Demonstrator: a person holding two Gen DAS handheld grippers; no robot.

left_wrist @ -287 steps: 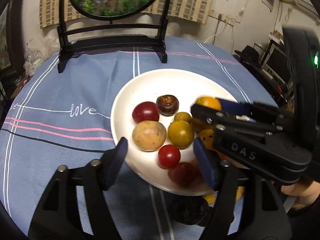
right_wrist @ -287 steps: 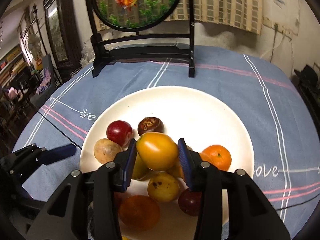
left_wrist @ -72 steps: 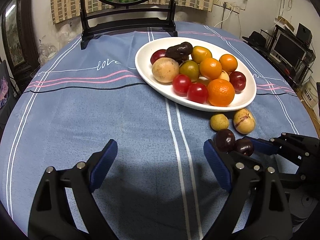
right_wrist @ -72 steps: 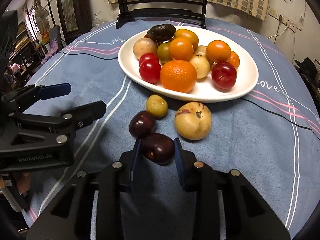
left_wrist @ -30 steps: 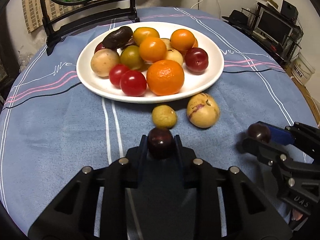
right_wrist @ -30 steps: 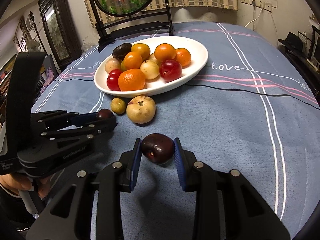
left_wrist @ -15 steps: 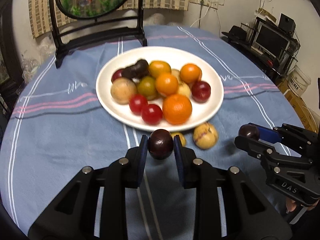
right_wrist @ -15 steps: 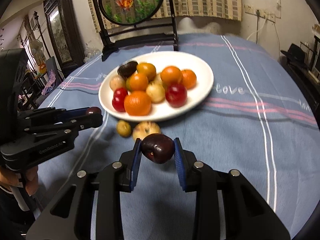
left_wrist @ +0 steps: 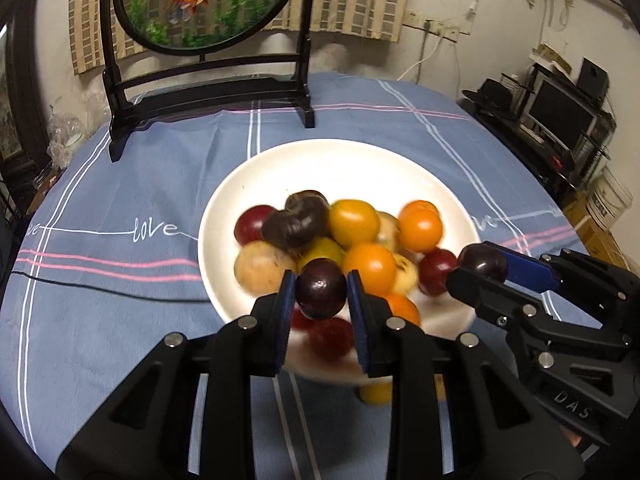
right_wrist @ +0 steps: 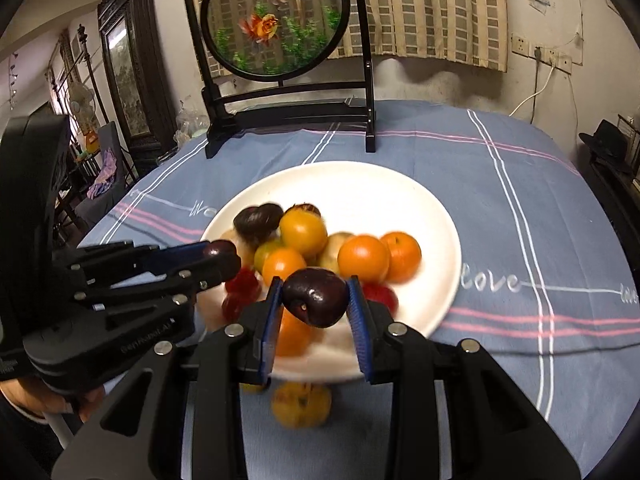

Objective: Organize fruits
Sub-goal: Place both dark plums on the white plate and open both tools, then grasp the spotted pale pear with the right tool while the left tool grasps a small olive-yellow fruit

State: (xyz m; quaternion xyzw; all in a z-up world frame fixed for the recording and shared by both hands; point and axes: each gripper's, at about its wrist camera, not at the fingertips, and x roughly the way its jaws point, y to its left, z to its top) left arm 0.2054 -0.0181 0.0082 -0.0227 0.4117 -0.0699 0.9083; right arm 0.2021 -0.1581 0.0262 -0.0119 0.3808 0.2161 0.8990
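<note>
Both hand-held grippers, left (left_wrist: 321,294) and right (right_wrist: 315,298), each pinching a dark plum, hover over the plate's (left_wrist: 340,160) near rim.

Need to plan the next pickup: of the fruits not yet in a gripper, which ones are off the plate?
Two pale yellowish fruits lying on the tablecloth just below the white plate's near rim; every other loose fruit sits on the plate.
</note>
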